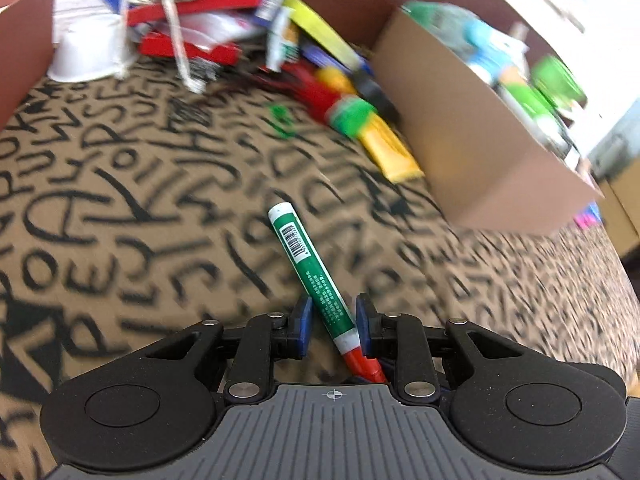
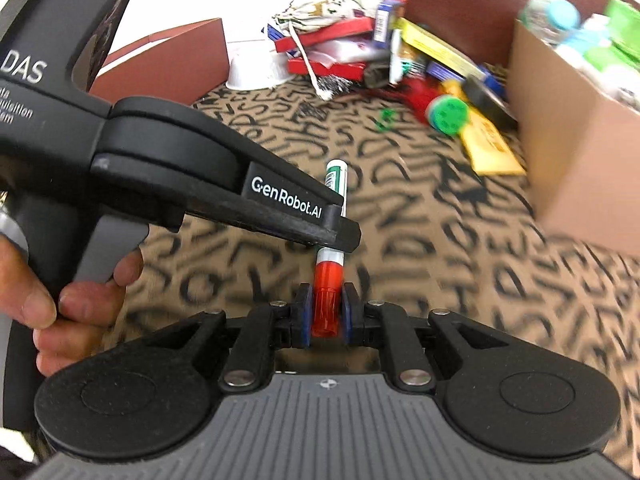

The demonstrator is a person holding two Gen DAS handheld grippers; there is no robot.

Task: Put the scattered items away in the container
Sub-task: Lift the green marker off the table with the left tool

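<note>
A green marker (image 1: 298, 244) with a red cap (image 1: 362, 362) hangs over the lettered cloth, held by both grippers. My left gripper (image 1: 334, 312) is shut on its green barrel near the white band. In the right wrist view my right gripper (image 2: 325, 300) is shut on the red cap (image 2: 326, 276), and the left gripper (image 2: 338, 236) comes in from the left and clamps the marker (image 2: 335, 178) just above the cap. The container, a cardboard box (image 1: 472, 140) (image 2: 580, 140), stands at the right with several bottles and green items inside.
A pile of scattered items lies at the back: a white bowl (image 1: 86, 56), red boxes (image 1: 188, 50), a yellow packet (image 1: 394, 152), a green-capped red toy (image 1: 352, 116). Brown panels (image 1: 24, 40) border the cloth. A hand (image 2: 60, 300) grips the left gripper's handle.
</note>
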